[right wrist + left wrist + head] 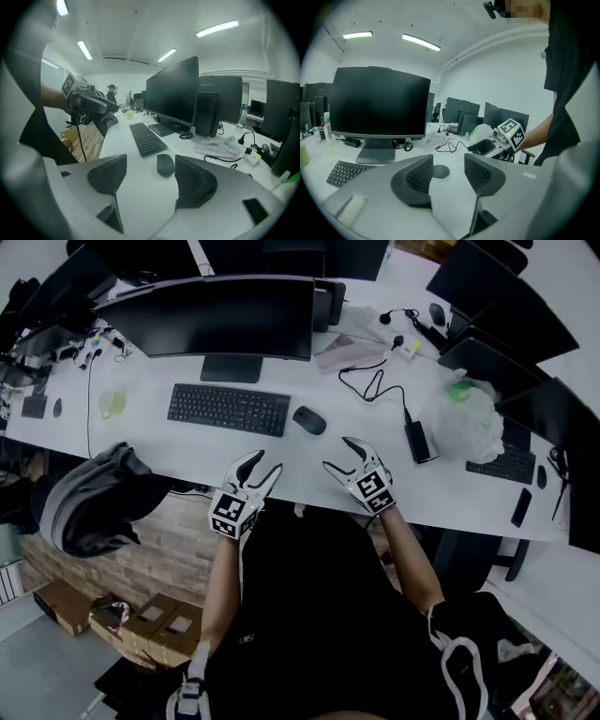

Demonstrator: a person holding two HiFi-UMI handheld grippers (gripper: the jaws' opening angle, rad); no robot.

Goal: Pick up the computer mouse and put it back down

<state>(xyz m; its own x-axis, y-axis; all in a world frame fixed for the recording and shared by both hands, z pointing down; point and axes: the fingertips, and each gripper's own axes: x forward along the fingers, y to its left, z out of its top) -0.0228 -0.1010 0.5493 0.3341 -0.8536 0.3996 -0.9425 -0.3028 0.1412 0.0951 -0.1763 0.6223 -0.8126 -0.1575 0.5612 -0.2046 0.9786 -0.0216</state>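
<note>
While the computer mouse (309, 420) lies on the bench (187, 454) just right of the keyboard (229, 409), a little beyond the right tool (337, 454), that tool and the left tool (267, 461) both gape wide and empty, so the right should advance low and straddle the mouse squarely before closing.

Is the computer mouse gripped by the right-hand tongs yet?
No, the mouse lies on the white desk just ahead of the right tongs, whose jaws stand apart and touch nothing.
</note>
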